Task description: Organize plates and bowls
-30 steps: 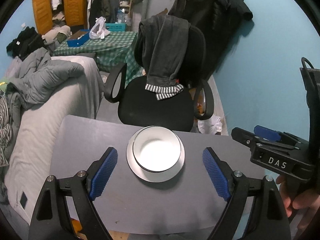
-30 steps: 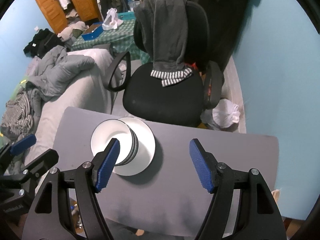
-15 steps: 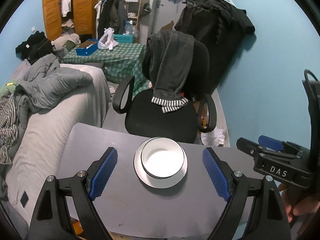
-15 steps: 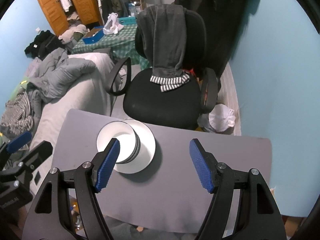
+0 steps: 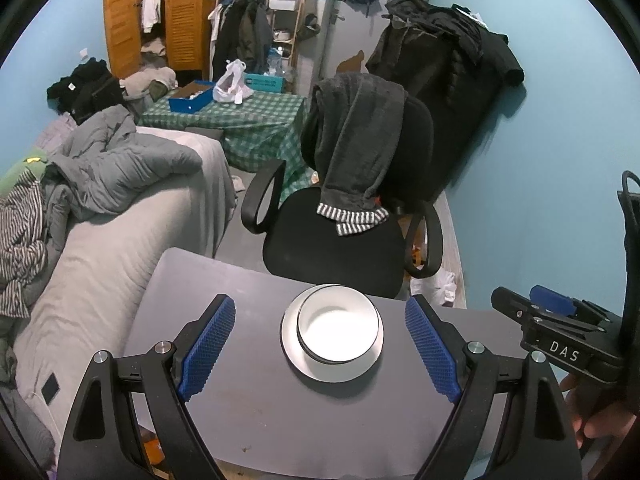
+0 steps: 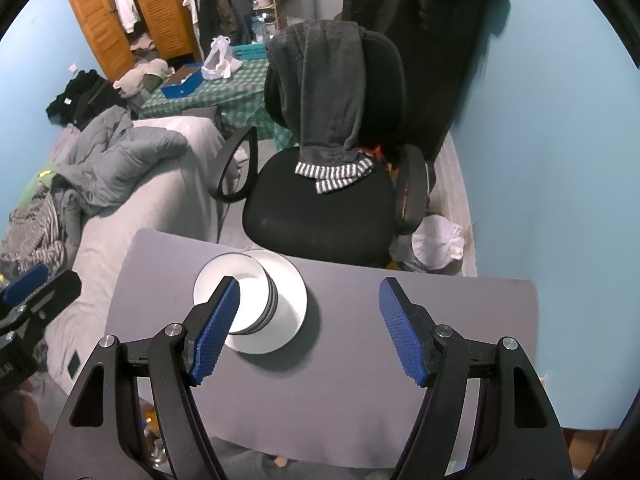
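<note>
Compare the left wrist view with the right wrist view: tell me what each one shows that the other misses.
Only the left wrist view looks down into the bowl, showing its white inside ringed by the plate; it also catches the right gripper from the side, at the frame's right edge. Only the right wrist view shows the bowl's striped outer wall and the table's right corner. Both show the bowl on the plate on the grey table, each gripper's own blue pads spread wide and holding nothing, and the black chair behind.
</note>
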A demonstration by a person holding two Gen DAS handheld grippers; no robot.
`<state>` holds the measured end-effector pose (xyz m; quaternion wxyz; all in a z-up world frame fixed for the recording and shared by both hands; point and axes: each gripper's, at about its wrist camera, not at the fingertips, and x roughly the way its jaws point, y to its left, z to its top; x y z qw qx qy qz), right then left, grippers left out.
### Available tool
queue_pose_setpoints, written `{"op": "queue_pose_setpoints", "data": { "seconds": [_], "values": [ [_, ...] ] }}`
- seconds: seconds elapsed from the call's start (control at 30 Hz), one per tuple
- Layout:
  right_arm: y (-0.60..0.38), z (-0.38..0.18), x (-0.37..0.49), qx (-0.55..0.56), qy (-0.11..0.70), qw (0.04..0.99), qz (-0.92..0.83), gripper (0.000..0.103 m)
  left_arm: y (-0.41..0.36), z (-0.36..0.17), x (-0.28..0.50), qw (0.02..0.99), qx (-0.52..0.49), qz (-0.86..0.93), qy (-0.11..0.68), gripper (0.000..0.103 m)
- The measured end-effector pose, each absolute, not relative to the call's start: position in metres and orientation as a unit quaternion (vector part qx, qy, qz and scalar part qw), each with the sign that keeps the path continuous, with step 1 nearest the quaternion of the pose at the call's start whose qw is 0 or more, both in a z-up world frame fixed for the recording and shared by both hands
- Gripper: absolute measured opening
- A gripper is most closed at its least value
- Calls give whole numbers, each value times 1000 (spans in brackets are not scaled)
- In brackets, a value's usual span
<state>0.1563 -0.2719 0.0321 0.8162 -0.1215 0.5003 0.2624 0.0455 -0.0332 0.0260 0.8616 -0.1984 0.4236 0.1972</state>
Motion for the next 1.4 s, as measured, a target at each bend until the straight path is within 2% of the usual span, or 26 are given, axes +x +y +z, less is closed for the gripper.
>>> {"op": "queue_pose_setpoints", "data": {
  "seconds": [1.4],
  "values": [
    [-270,36,150,-123,503,815,262,71,-37,29,42,862,-181,204,428,88]
  ]
}}
